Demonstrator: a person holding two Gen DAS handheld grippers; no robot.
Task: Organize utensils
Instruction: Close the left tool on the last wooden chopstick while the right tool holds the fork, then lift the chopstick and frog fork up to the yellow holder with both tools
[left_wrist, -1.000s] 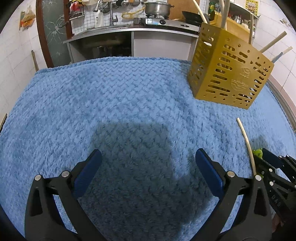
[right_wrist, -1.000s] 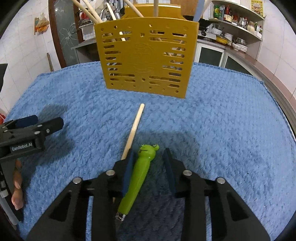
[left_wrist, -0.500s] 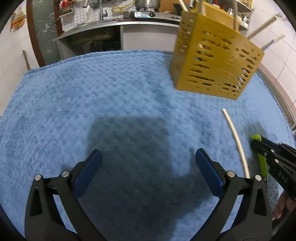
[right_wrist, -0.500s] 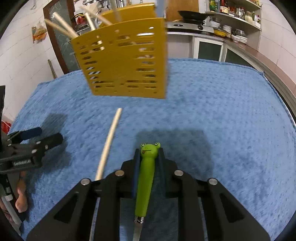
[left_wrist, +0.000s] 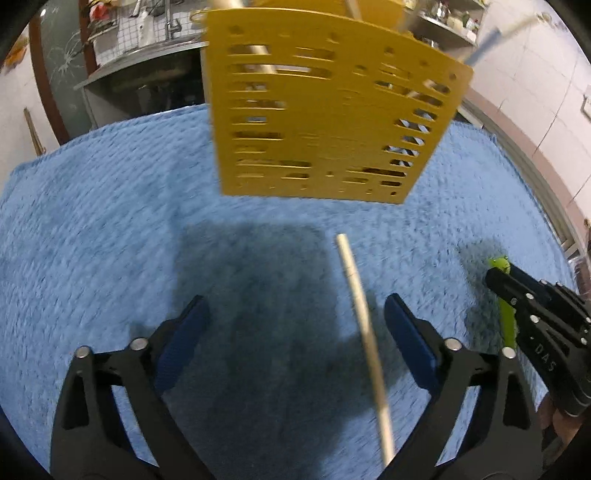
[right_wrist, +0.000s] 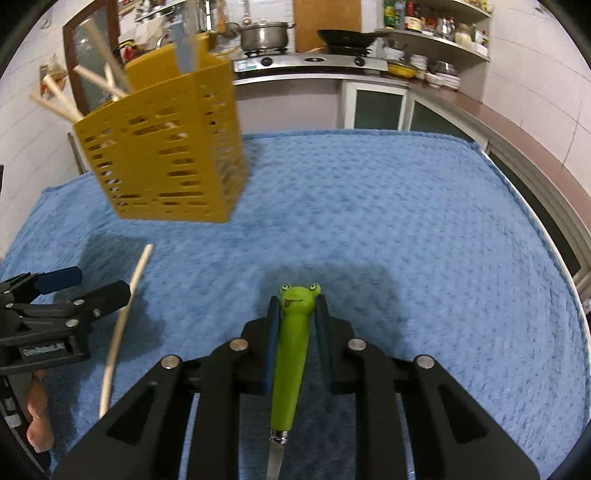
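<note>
A pale wooden chopstick (left_wrist: 364, 325) lies on the blue towel (left_wrist: 92, 240), between the jaws of my left gripper (left_wrist: 293, 306). The jaws are closing, and the pads do not touch the chopstick. My right gripper (right_wrist: 297, 306) is shut on a green frog-handled utensil (right_wrist: 290, 362), whose metal end points back under the gripper. The yellow slotted holder (left_wrist: 325, 110) stands just beyond the chopstick, with several sticks and a blue handle in it. In the right wrist view the holder (right_wrist: 166, 162) is at far left, with the chopstick (right_wrist: 122, 325) and left gripper (right_wrist: 99, 282) below it.
The blue towel (right_wrist: 406, 221) covers the table, whose edge curves along the right. Behind it are a counter with a pot (right_wrist: 264, 35), a stove and shelves of dishes. A person's hand (right_wrist: 37, 435) shows at lower left.
My left gripper moved right until the chopstick lay between its jaws, which narrowed slightly. My right gripper shut on the frog-handled utensil and carried it rightward, away from the chopstick.
</note>
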